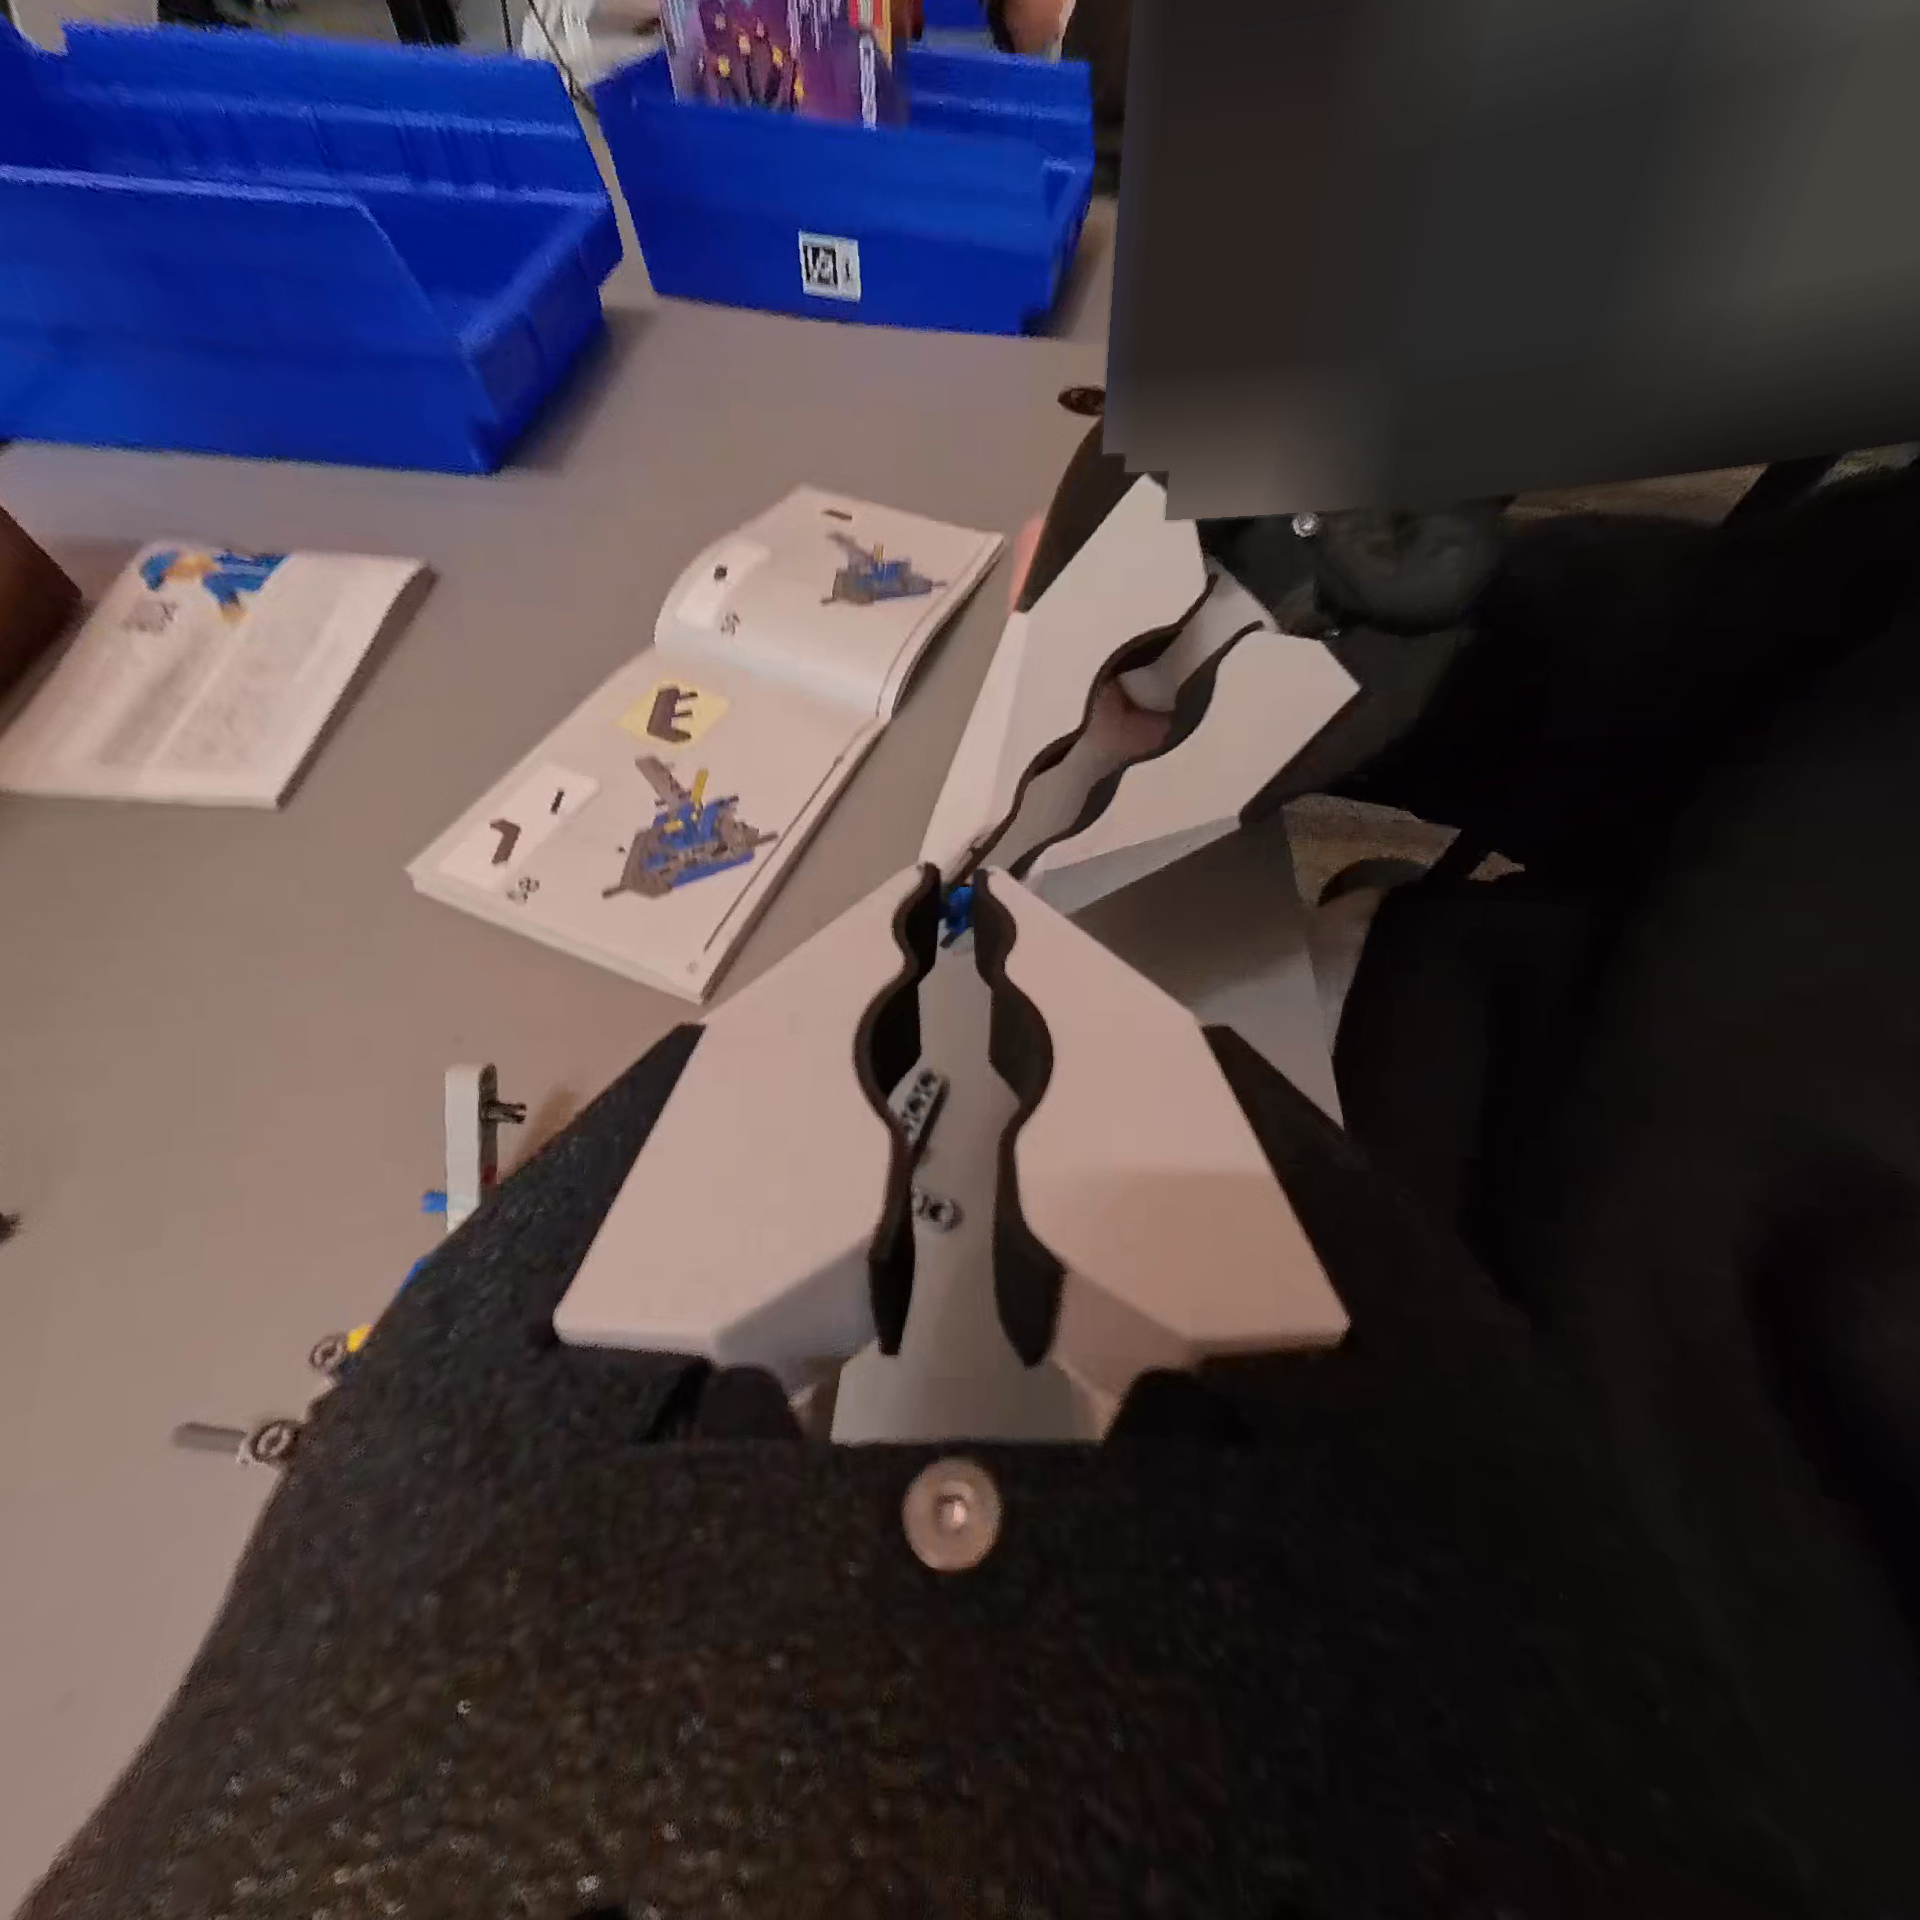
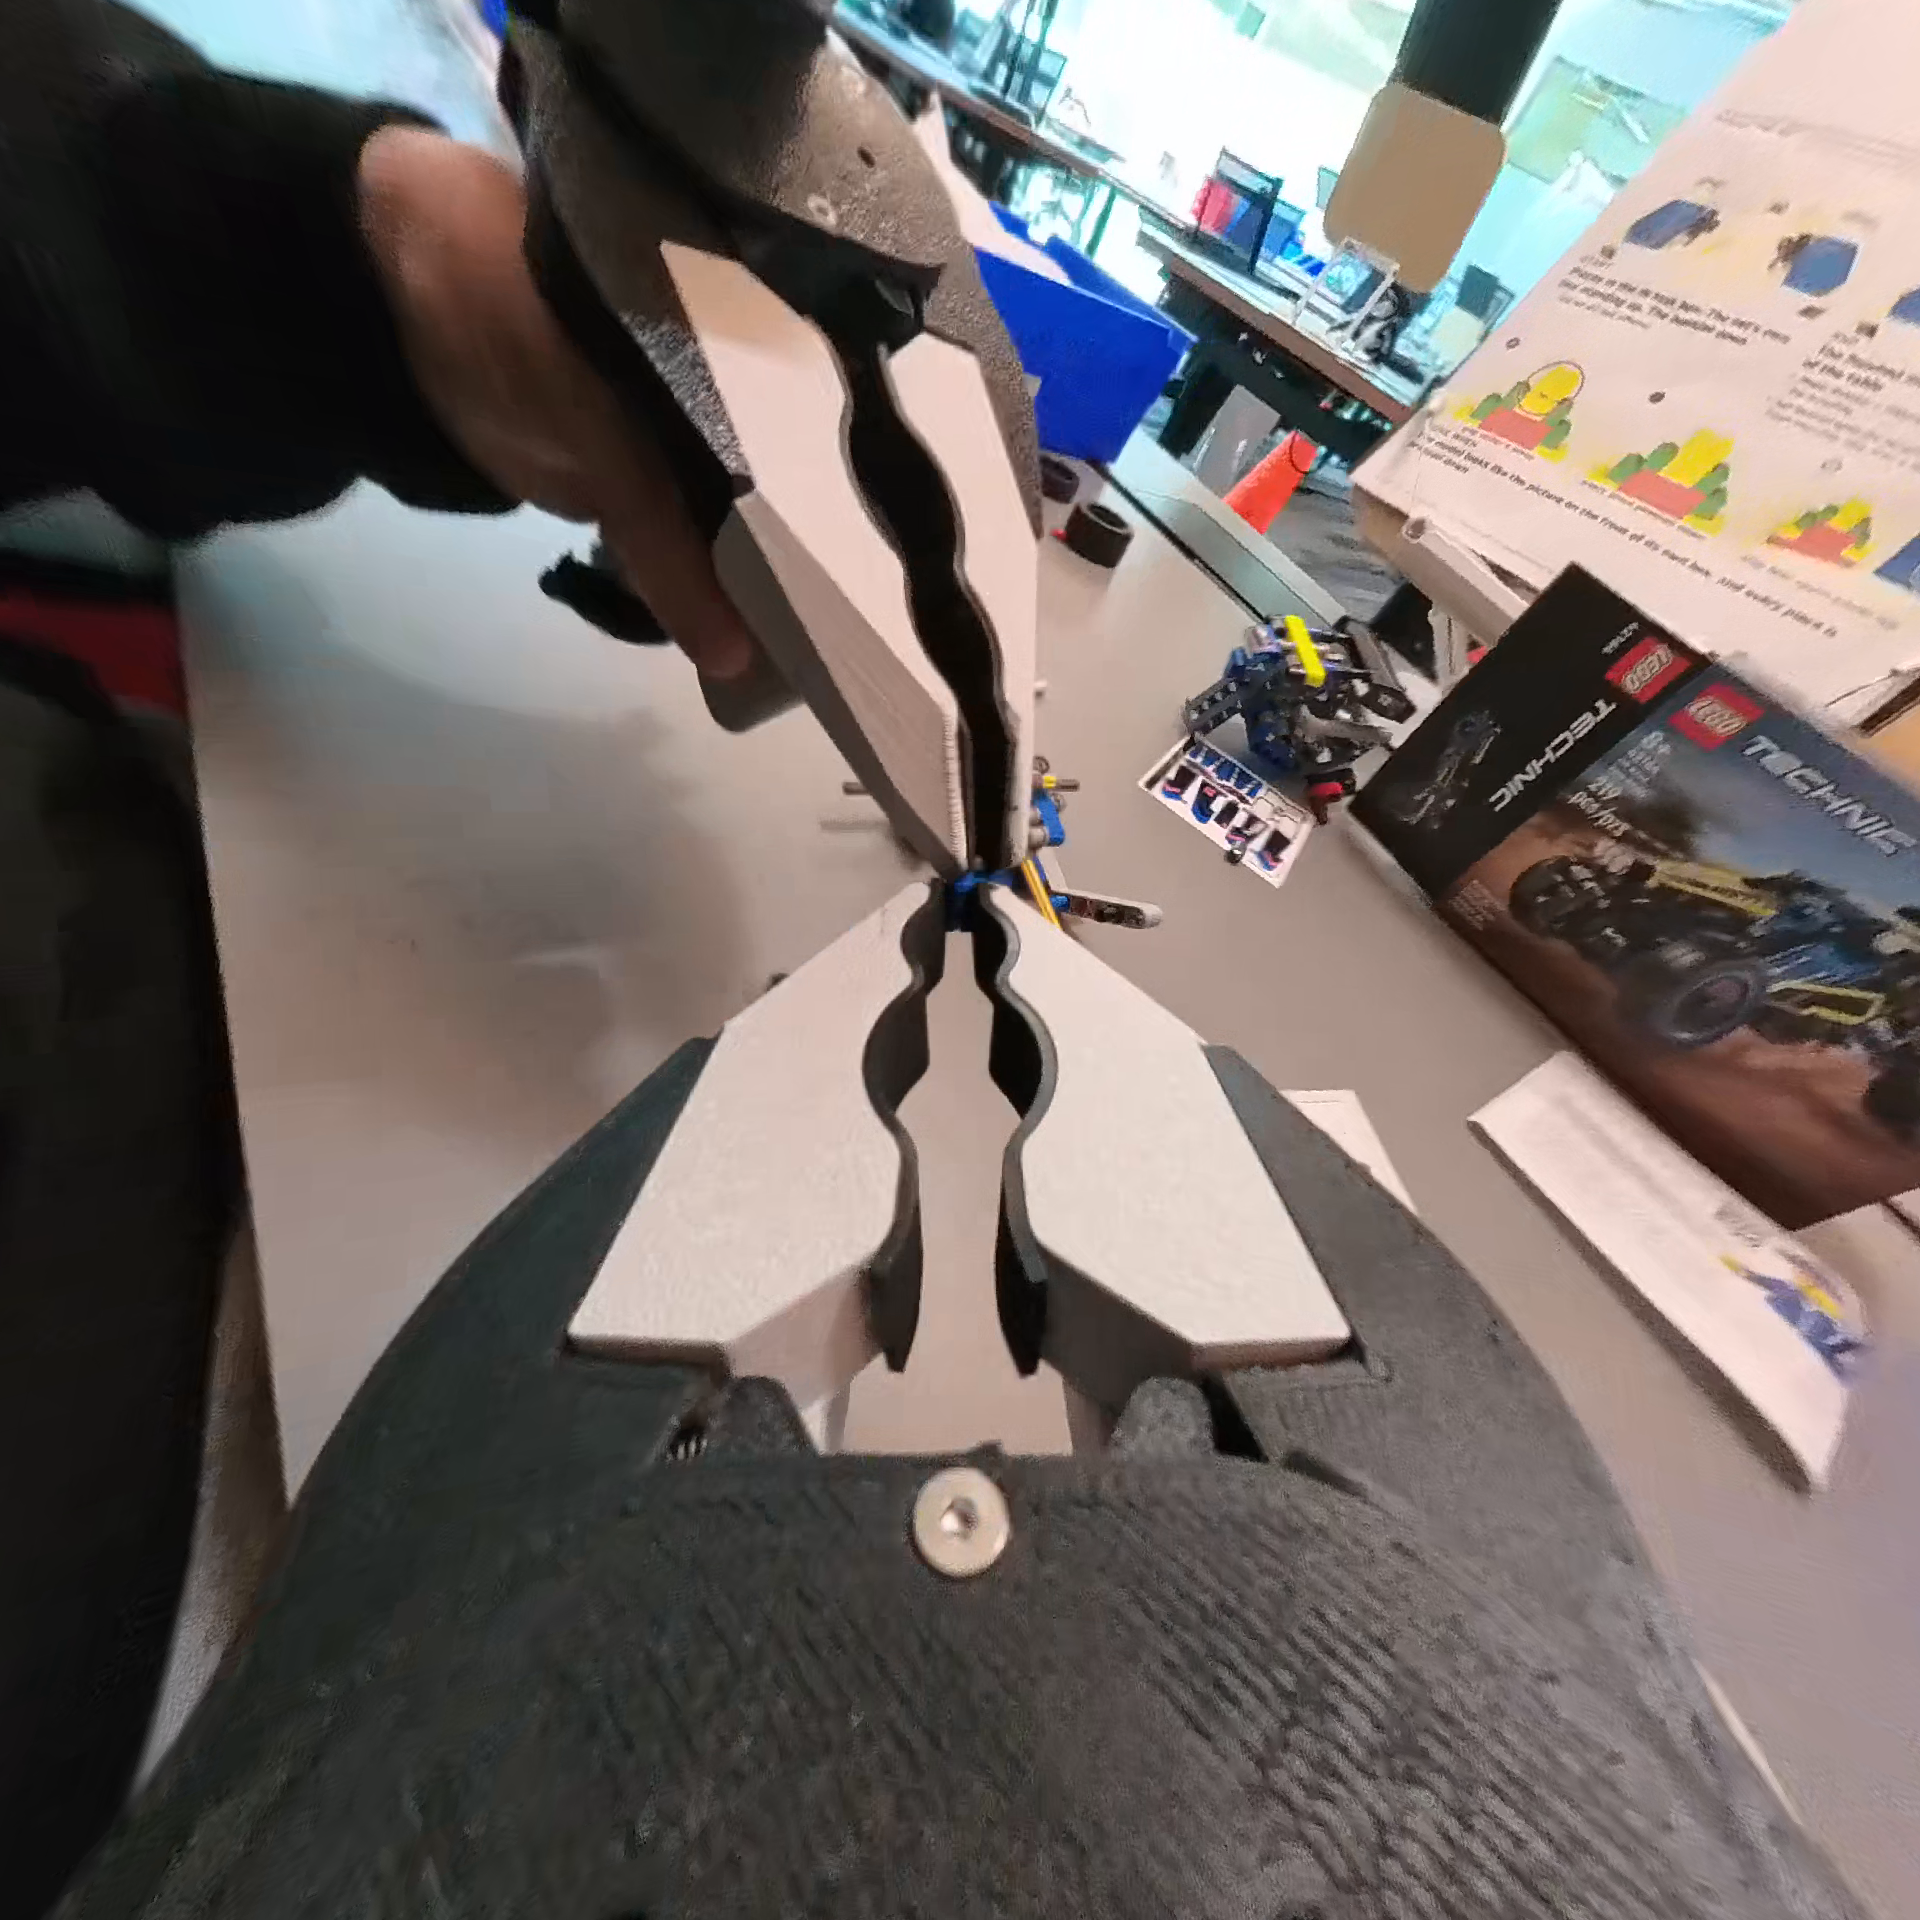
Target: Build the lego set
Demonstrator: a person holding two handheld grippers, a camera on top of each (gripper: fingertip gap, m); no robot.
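Left claw (image 1: 954, 883) and right claw (image 2: 961, 914) meet tip to tip above the grey surface (image 1: 312, 987). A small blue piece (image 2: 966, 899) sits pinched at that meeting point; each claw is narrowed onto it. In the right wrist view, a part-built model (image 2: 1294, 707) stands on a sticker sheet (image 2: 1231, 805), just beside the set box (image 2: 1683, 883). In the left wrist view, an open manual (image 1: 707, 748) lies near the claws, a second booklet (image 1: 208, 675) and blue bins (image 1: 291, 281) farther off. Loose pins (image 1: 265, 1439) lie at the left.
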